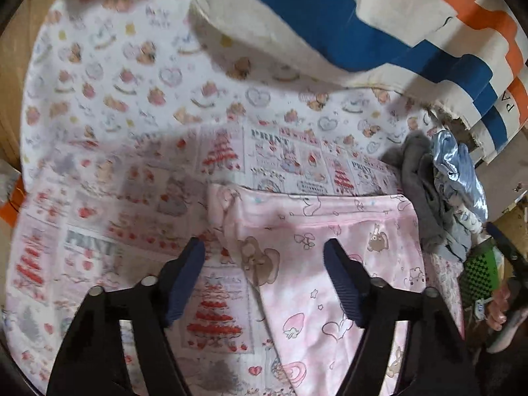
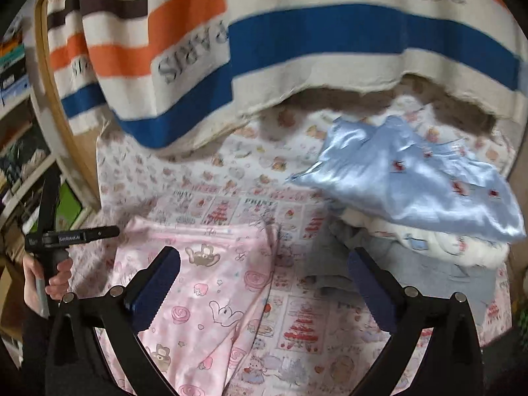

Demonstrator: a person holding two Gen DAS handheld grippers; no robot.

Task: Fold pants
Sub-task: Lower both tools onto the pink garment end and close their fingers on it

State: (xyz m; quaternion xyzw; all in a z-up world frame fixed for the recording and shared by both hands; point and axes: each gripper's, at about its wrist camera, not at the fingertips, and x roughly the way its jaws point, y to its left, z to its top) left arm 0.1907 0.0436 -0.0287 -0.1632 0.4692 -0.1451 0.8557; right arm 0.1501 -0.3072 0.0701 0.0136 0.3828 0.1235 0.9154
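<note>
Both grippers over the bed, nothing in either. My left gripper hangs with its jaws spread wide, blue pads apart and empty; the left pad sits above the printed sheet, the right pad above the pink pants. My right gripper is likewise released, jaws wide, holding nothing; its left pad is over the pants, its right pad over a grey garment.

Pants: pink, with bear and strawberry print, lying flat on the sheet. The waistband runs across the far end in both wrist views, and the legs run back toward me, passing under the gripper frames. Whether the fingers touch the fabric I cannot tell.

Just beside the pants, toward the right edge of the bed, a heap of other clothes: a shiny light-blue satin piece on top, something white and fluffy beneath it, grey cloth at the bottom. From the left wrist the same heap shows as a grey and satin-blue bundle at the pants' far right corner.

A striped blanket, cream with orange and blue bands and "PARIS" lettering, lies bunched along the far edge of the bed.

From the right wrist I see my left hand clenched round the black handle of its gripper, past the bed's left edge, with shelves behind.
</note>
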